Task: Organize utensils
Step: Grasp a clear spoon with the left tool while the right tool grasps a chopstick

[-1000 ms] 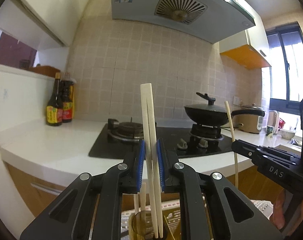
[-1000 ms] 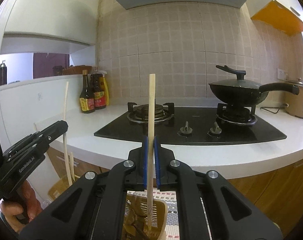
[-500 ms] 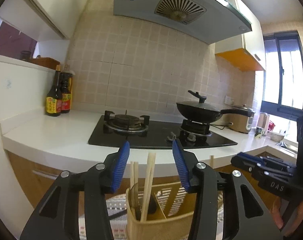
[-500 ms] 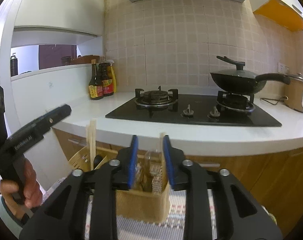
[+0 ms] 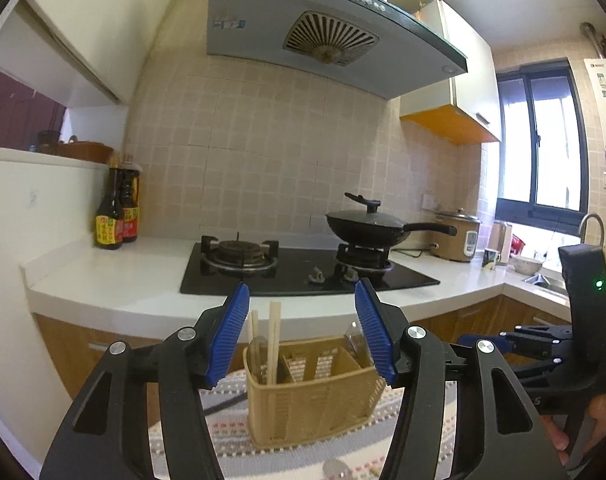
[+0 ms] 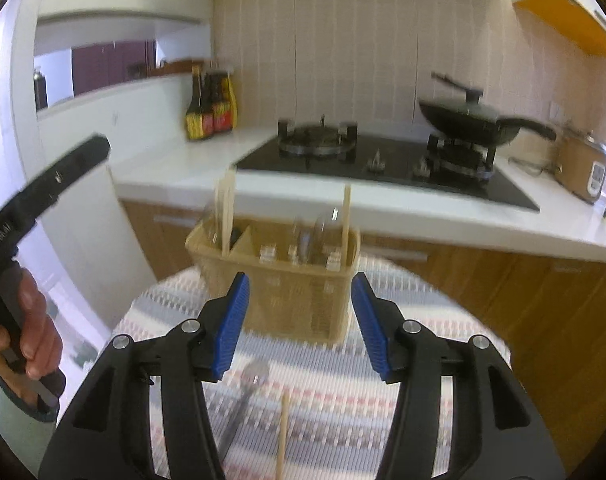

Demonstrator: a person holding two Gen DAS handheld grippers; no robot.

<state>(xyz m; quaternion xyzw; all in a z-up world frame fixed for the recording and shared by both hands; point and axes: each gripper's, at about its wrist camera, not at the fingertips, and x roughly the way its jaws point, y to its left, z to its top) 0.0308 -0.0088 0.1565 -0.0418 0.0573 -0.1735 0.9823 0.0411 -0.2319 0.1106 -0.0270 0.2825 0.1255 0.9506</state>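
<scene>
While both sets of jaws are opening with nothing between them, a loose chopstick (image 6: 282, 432) lies lengthwise on the desk, lower centre, nearest the right gripper (image 6: 299, 320); left gripper (image 5: 301, 330) faces the basket (image 5: 311, 396).

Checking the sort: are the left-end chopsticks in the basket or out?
In: chopsticks stand upright in the basket's left-end compartment.

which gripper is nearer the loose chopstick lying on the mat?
Right. The right gripper hangs open just above the loose chopstick in front of the basket; the left gripper is off to the side, aimed level at the basket.
</scene>
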